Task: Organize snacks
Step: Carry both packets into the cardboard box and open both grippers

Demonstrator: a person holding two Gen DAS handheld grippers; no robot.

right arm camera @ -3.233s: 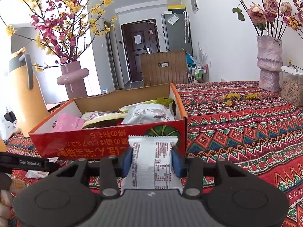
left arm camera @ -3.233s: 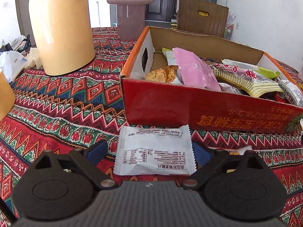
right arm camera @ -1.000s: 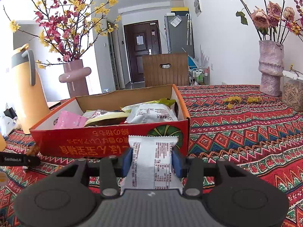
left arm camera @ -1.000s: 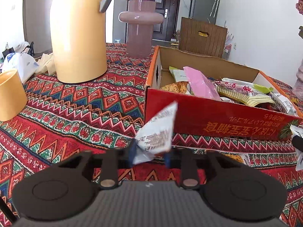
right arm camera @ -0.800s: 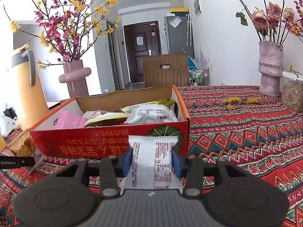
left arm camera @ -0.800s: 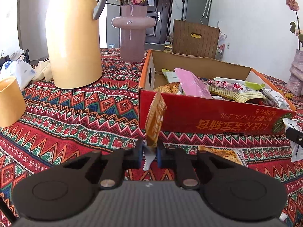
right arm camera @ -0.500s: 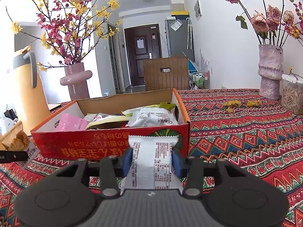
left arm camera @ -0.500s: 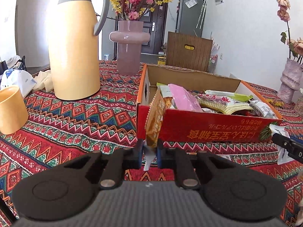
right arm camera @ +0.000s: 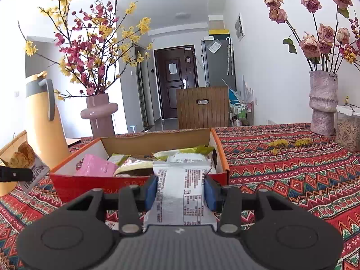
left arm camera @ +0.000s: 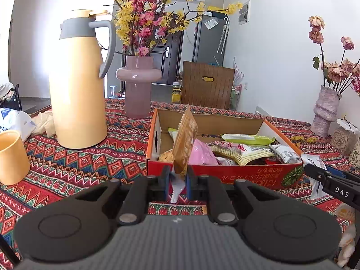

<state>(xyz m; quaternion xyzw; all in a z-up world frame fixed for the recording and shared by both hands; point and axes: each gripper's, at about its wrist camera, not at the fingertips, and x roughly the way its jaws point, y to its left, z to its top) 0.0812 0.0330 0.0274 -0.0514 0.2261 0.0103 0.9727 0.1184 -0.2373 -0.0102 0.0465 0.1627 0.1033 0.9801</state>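
My left gripper (left arm camera: 176, 180) is shut on a brown snack packet (left arm camera: 185, 139) that stands on edge just before the near left wall of the red cardboard box (left arm camera: 225, 174). From the right wrist view the same brown packet (right arm camera: 21, 159) hangs at the far left, beside the box (right arm camera: 101, 182). My right gripper (right arm camera: 180, 191) is shut on a white snack packet (right arm camera: 182, 189) held flat, close to the box's near wall. Several packets lie in the box, among them a pink one (left arm camera: 202, 154) and a green one (left arm camera: 247, 137).
A tall yellow thermos (left arm camera: 77, 85) and a pink vase (left arm camera: 138, 85) with blossoms stand left of the box. A yellow cup (left arm camera: 12, 156) sits at the left edge. A rough vase (right arm camera: 322, 105) of roses and a jar (right arm camera: 347, 130) stand at the right. The patterned cloth (right arm camera: 292, 168) covers the table.
My left gripper closed on the packet, which turned from flat to edge-on, and rose with it toward the box. The right gripper kept its white packet and barely moved.
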